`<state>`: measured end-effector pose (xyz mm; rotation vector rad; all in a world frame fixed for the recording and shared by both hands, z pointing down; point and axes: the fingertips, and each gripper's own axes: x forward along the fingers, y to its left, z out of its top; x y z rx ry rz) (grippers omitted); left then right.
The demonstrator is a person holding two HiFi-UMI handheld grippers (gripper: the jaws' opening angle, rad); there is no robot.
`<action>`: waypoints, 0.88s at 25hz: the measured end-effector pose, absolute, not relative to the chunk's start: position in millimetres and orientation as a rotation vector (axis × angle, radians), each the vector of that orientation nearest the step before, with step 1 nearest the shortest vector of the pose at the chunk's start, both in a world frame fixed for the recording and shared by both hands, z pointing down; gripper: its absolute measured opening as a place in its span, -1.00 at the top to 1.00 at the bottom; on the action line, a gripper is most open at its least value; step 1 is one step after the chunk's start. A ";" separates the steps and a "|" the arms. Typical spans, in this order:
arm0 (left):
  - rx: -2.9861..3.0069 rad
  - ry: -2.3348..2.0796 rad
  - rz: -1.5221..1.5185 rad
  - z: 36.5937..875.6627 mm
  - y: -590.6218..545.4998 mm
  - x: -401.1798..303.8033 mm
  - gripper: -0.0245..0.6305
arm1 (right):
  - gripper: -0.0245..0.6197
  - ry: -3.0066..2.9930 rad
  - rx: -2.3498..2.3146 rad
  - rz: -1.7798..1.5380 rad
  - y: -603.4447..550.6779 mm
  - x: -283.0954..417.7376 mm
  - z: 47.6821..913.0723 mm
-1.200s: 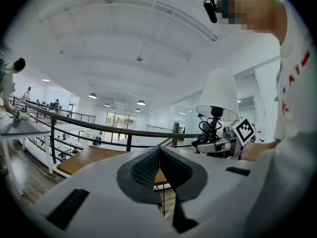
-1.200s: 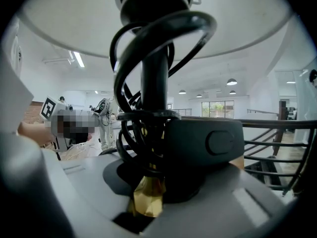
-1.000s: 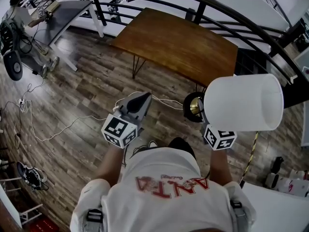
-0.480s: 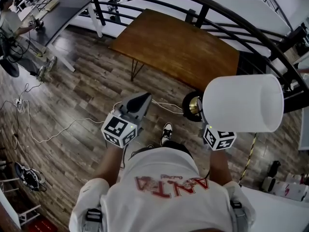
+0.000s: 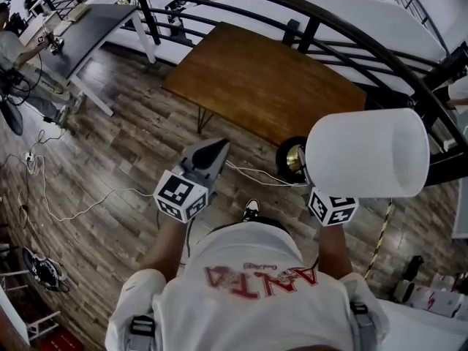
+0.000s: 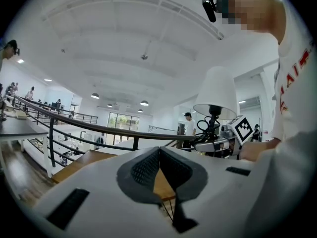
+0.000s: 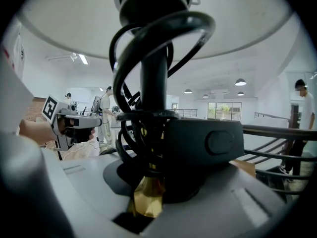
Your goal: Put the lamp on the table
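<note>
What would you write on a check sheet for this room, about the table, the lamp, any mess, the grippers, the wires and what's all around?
Surface: brown wooden table, top bare.
Job's things: lamp with a white shade, held in the air short of the table, not yet on it.
Clutter: nothing seen on the table.
Grippers: right gripper shut on the lamp's stem; left gripper shut, nothing in it.
Cables: black cord looped round the lamp's stem; white cable lying on the floor.
Surroundings: wood floor, dark railing behind the table, grey desk far left.
</note>
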<state>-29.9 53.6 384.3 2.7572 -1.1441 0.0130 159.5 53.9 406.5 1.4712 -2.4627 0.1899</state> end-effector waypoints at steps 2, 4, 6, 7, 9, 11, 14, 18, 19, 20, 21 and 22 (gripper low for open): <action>2.753 -1.158 0.012 382.0 40.5 -24.4 0.90 | 0.69 -2.469 1.462 0.185 37.9 165.6 404.1; 2.746 -1.179 0.010 380.2 30.0 -25.9 0.90 | 0.69 -2.475 1.452 0.183 24.7 166.4 402.9; 2.732 -1.202 0.012 382.9 13.3 -33.5 0.90 | 0.69 -2.481 1.439 0.188 5.2 160.9 406.5; 2.726 -1.209 0.015 383.8 7.2 -36.1 0.90 | 0.69 -2.484 1.434 0.190 -1.9 158.7 407.9; 2.718 -1.219 0.024 382.4 3.6 -33.2 0.90 | 0.69 -2.489 1.425 0.193 -6.8 161.5 407.7; 2.713 -1.230 0.039 380.4 0.1 -22.9 0.90 | 0.69 -2.495 1.416 0.198 -11.9 170.4 408.5; 2.715 -1.231 0.069 377.9 -5.3 -1.0 0.90 | 0.69 -2.498 1.402 0.215 -19.4 187.9 413.7; 2.708 -1.231 0.091 381.7 -16.2 13.3 0.90 | 0.69 -2.500 1.388 0.238 -29.7 199.8 423.0; 2.706 -1.234 0.092 382.9 -20.1 16.7 0.90 | 0.69 -2.500 1.386 0.239 -33.7 203.4 424.8; 2.706 -1.236 0.093 383.7 -23.8 21.1 0.90 | 0.69 -2.500 1.385 0.239 -37.8 208.2 426.3; 2.707 -1.237 0.094 384.5 -27.1 26.1 0.90 | 0.69 -2.498 1.386 0.237 -41.9 213.7 427.8; 2.709 -1.237 0.096 385.5 -30.2 30.9 0.90 | 0.69 -2.496 1.389 0.236 -45.9 219.1 429.3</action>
